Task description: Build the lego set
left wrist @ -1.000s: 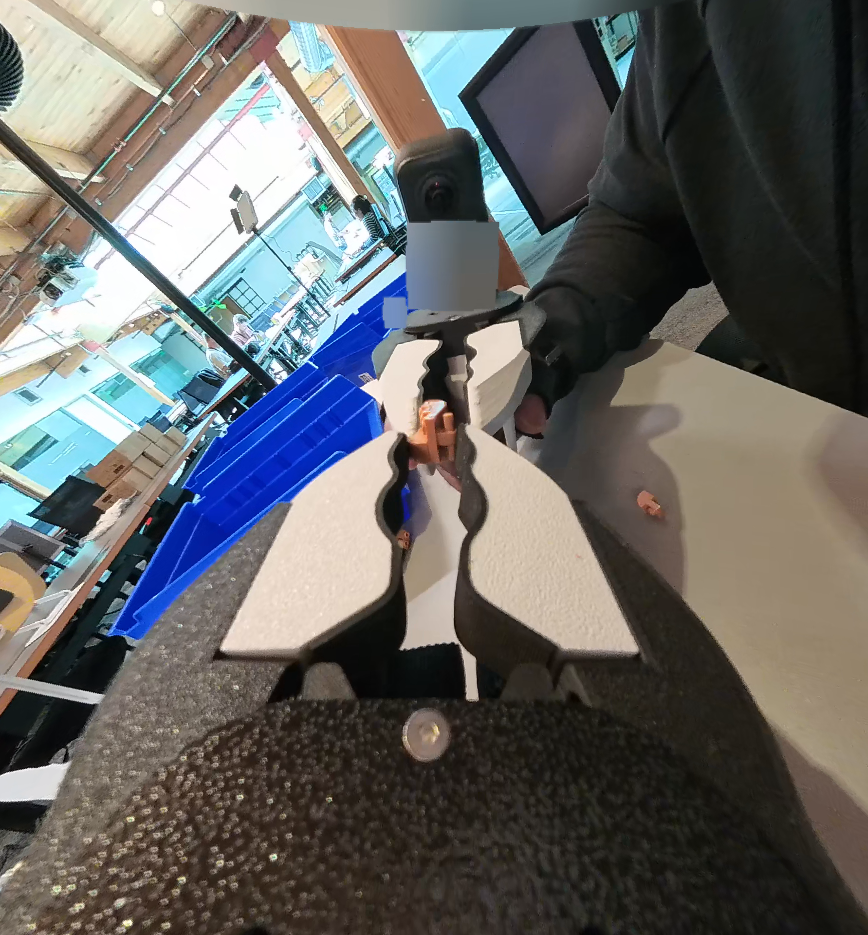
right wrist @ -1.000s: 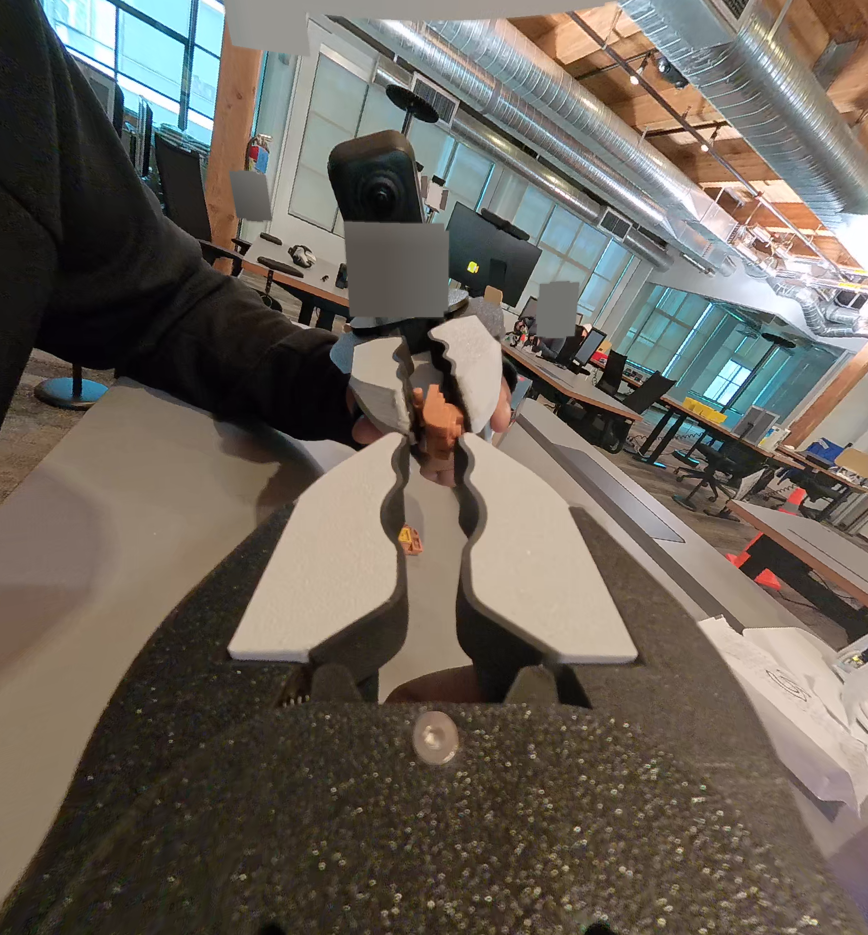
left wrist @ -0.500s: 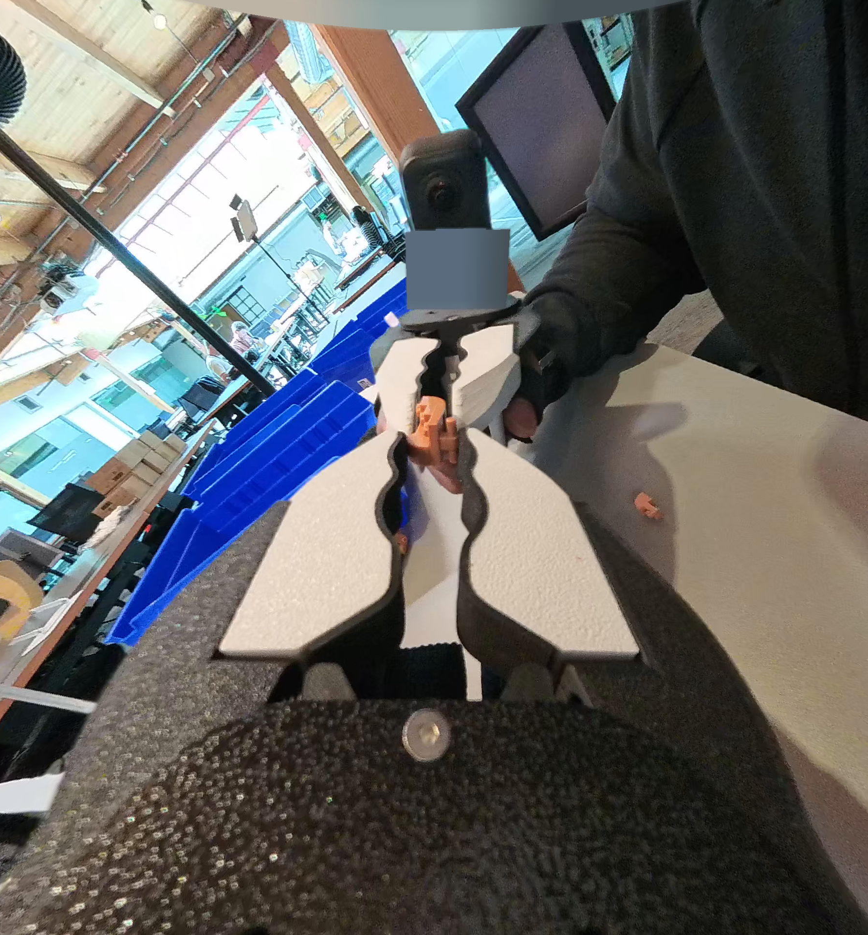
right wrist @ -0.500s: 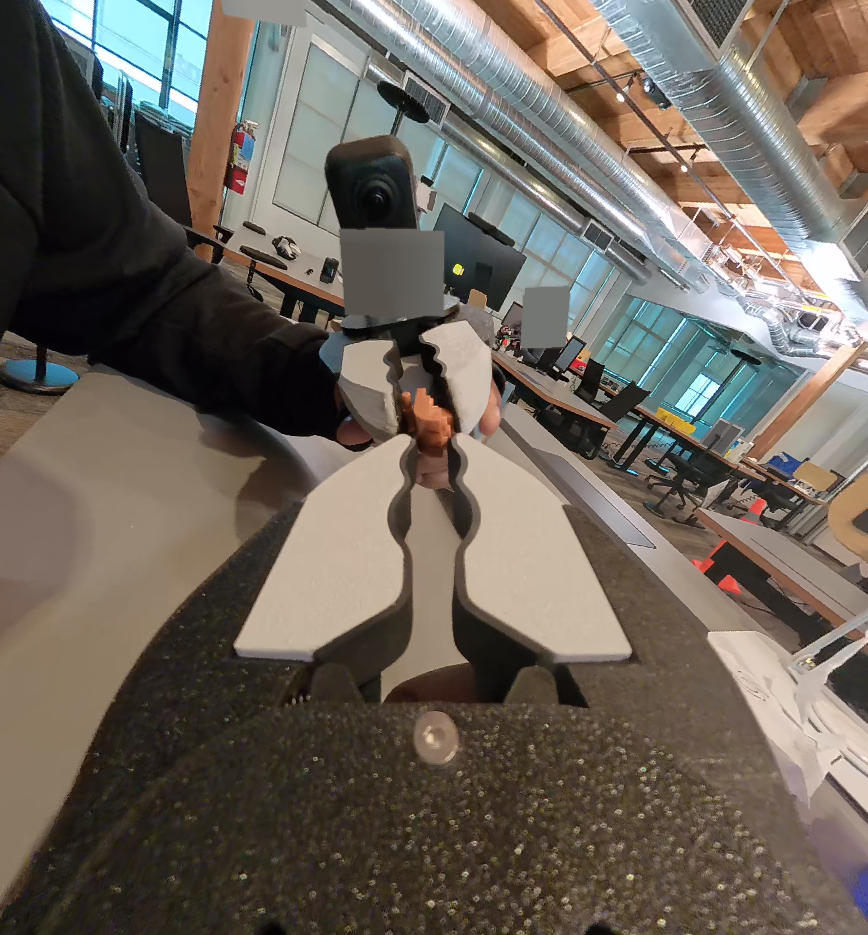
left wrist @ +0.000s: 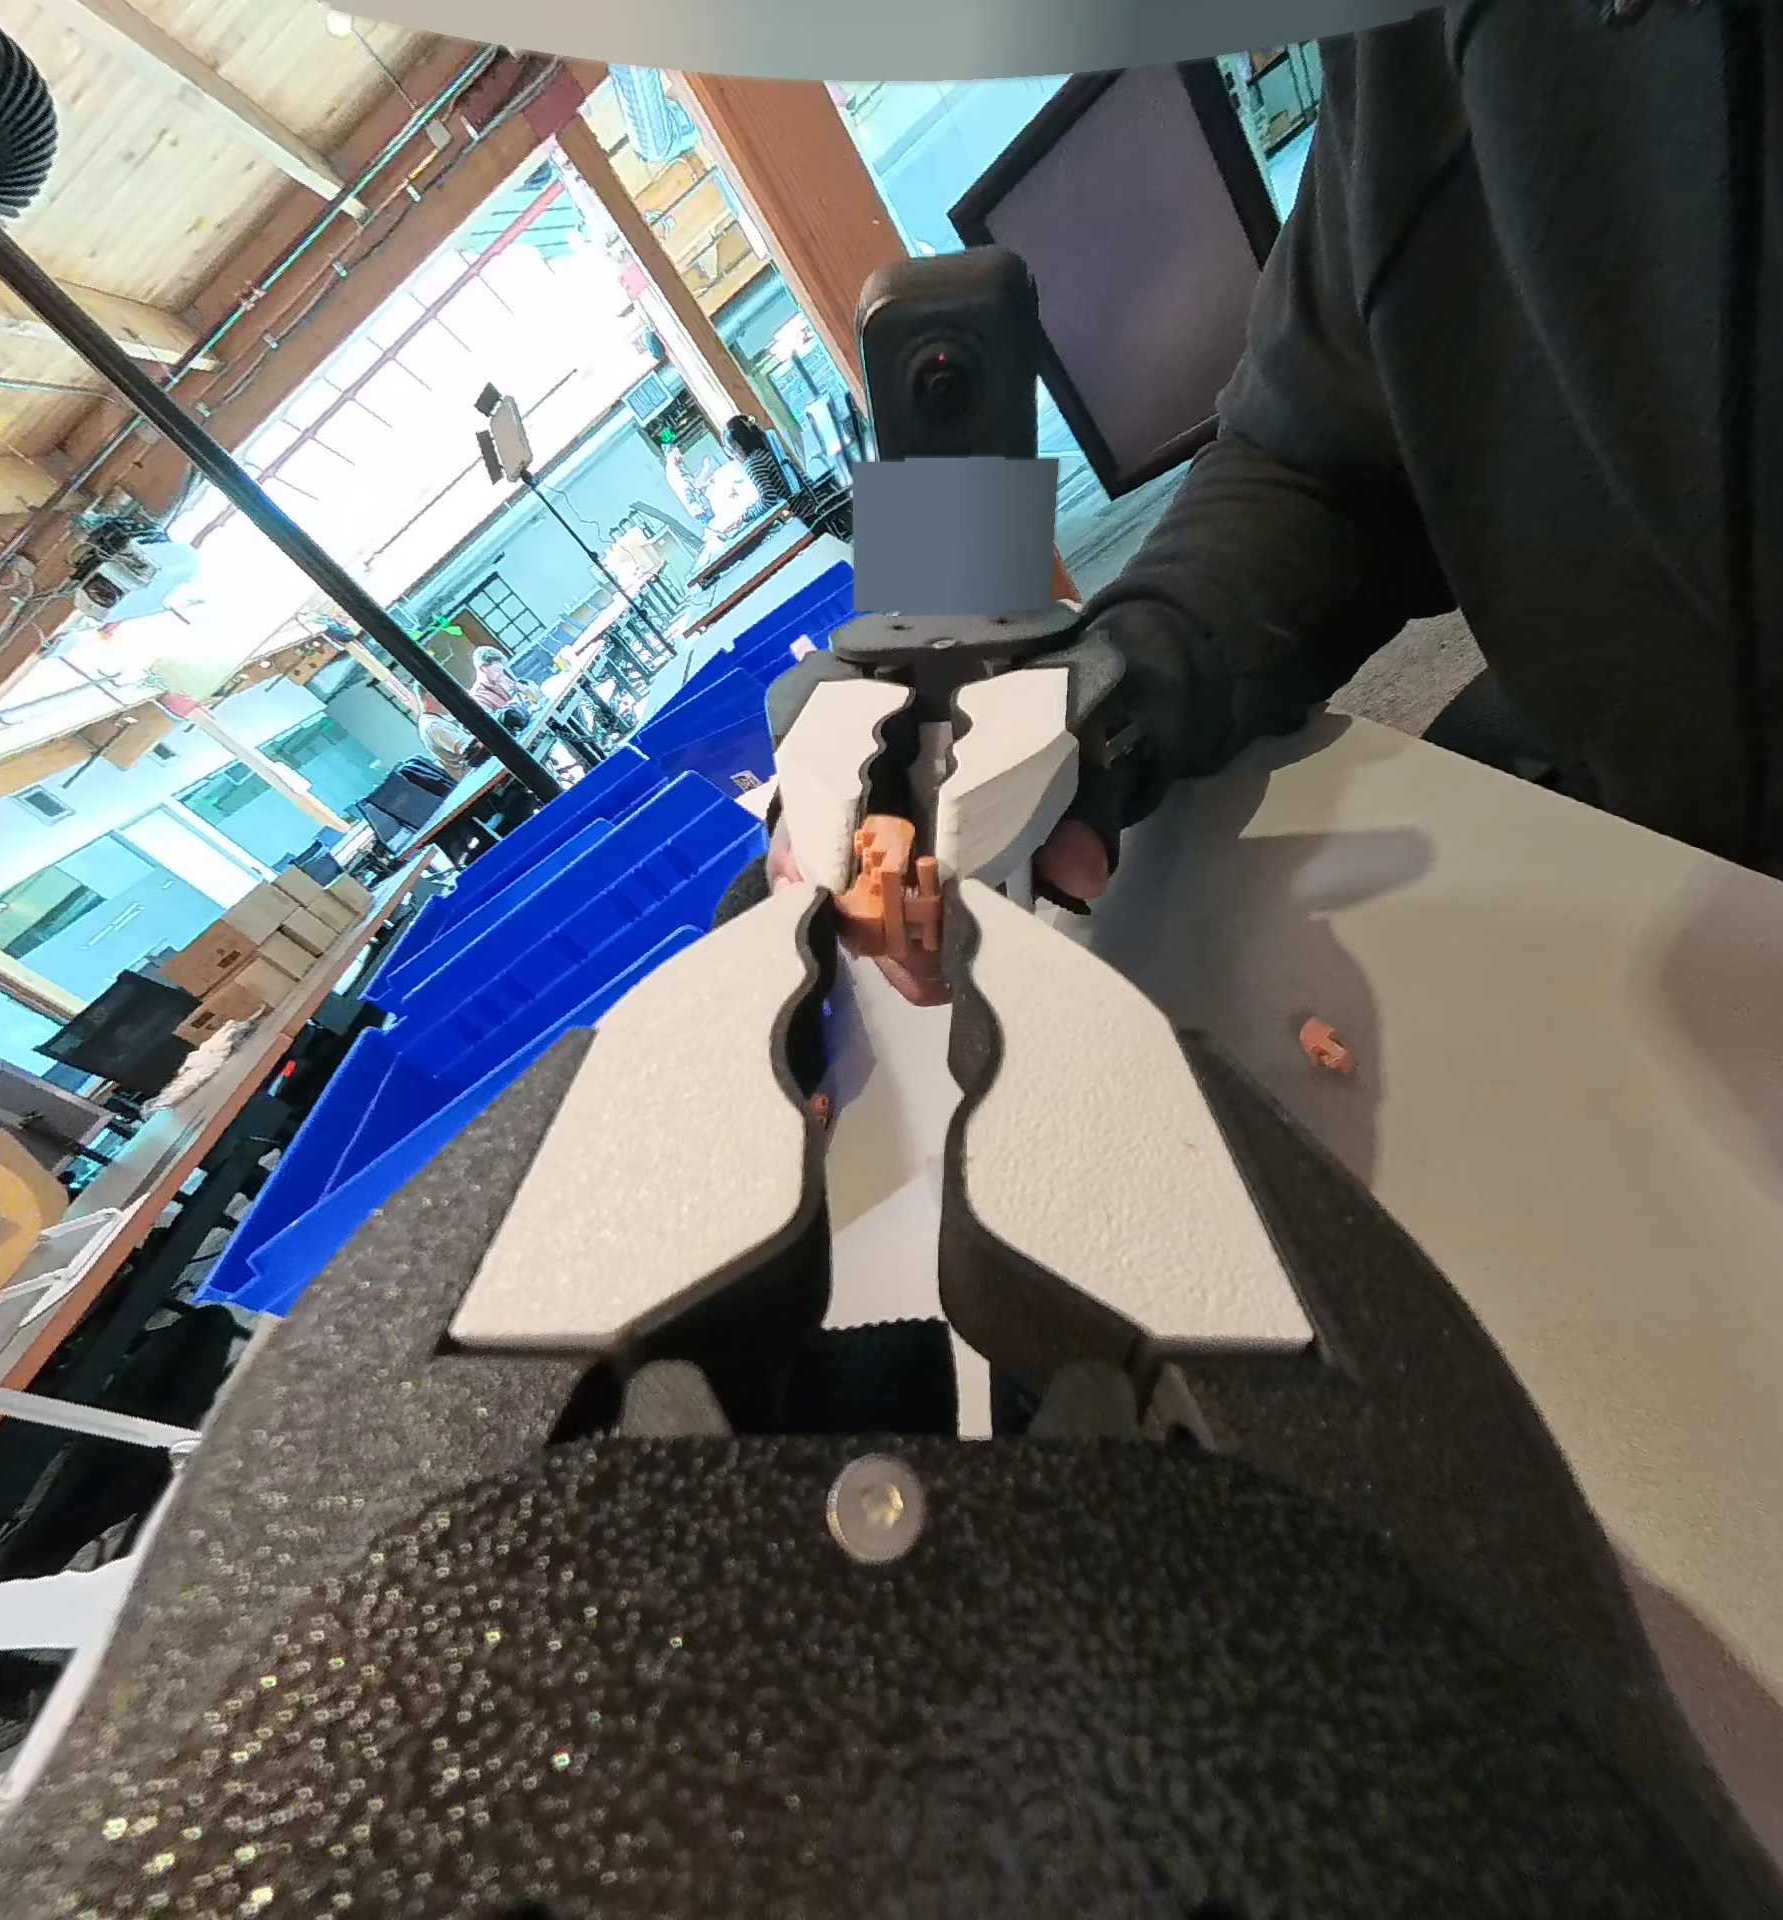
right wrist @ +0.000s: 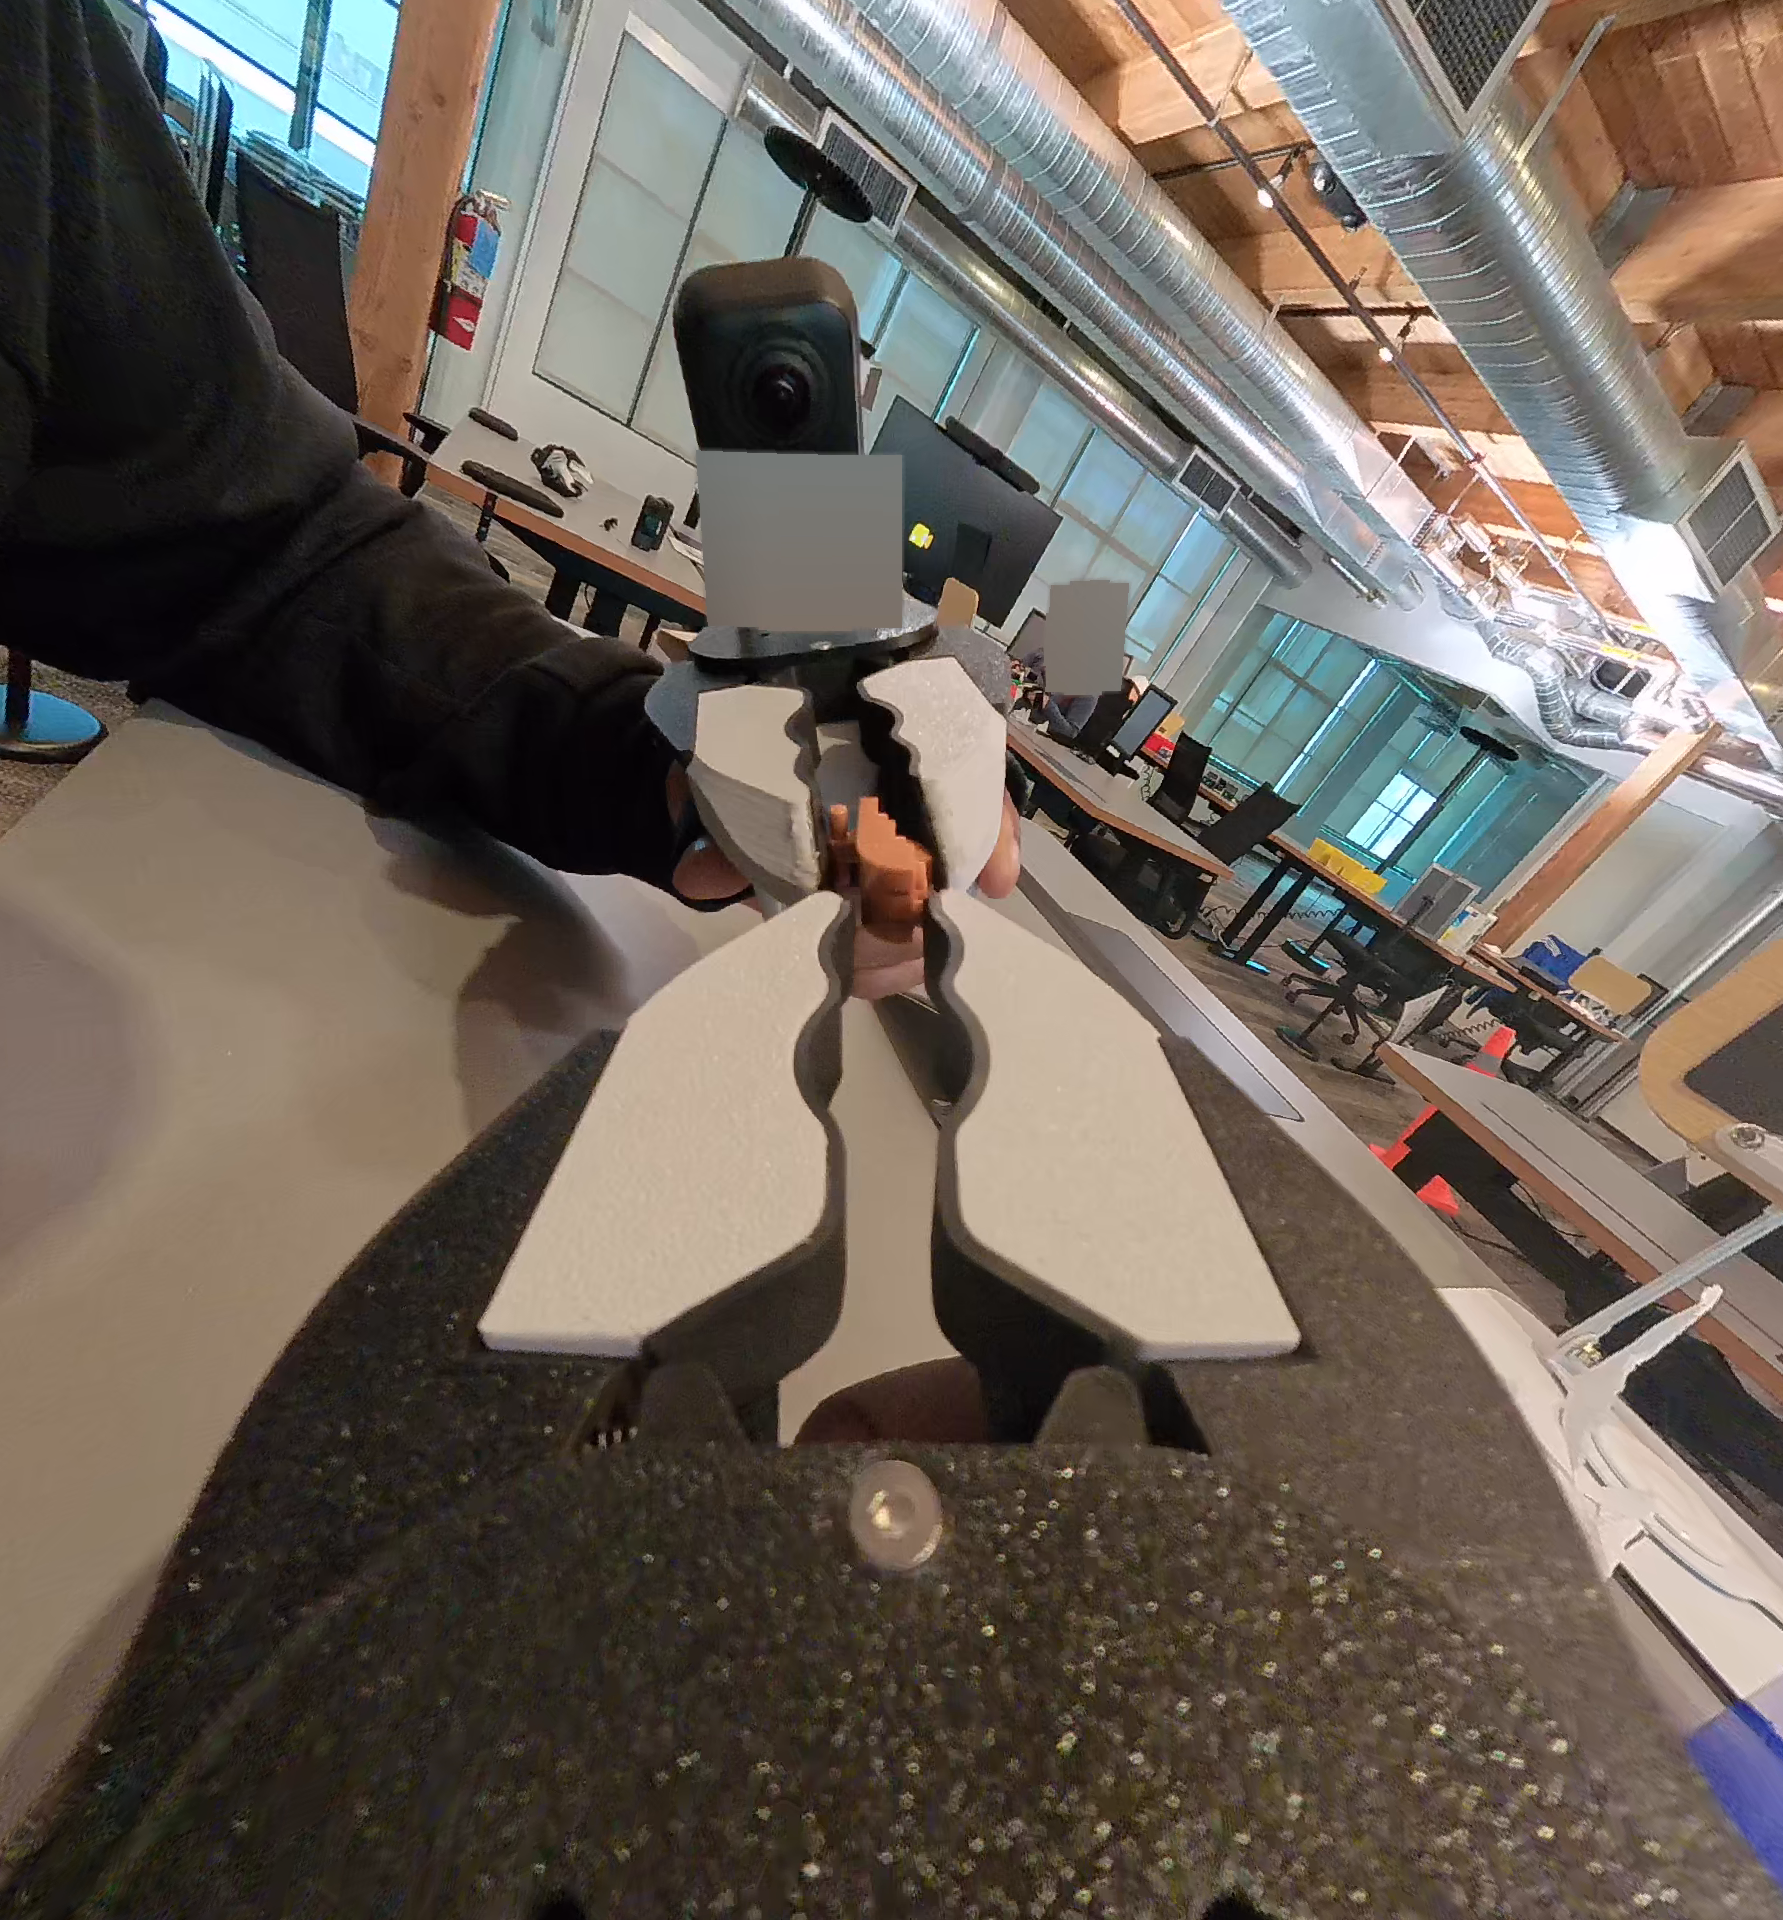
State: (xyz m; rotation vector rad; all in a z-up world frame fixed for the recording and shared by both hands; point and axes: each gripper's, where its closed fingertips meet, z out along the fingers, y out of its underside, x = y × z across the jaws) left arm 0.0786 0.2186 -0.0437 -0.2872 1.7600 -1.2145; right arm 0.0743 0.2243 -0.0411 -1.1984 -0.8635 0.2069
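— What do we log at frame left?
— Blue bins. At centre, our left gripper and right gripper meet tip to tip, each nearly closed, both clamping one orange plastic part.
— And right?
— A small orange piece, loose on the white table.

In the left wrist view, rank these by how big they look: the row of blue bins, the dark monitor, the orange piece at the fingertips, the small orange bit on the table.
1. Blue bins
2. Dark monitor
3. Orange piece, clamped between both grippers' tips
4. Small orange bit

Apparent size only: distances from the camera differ.
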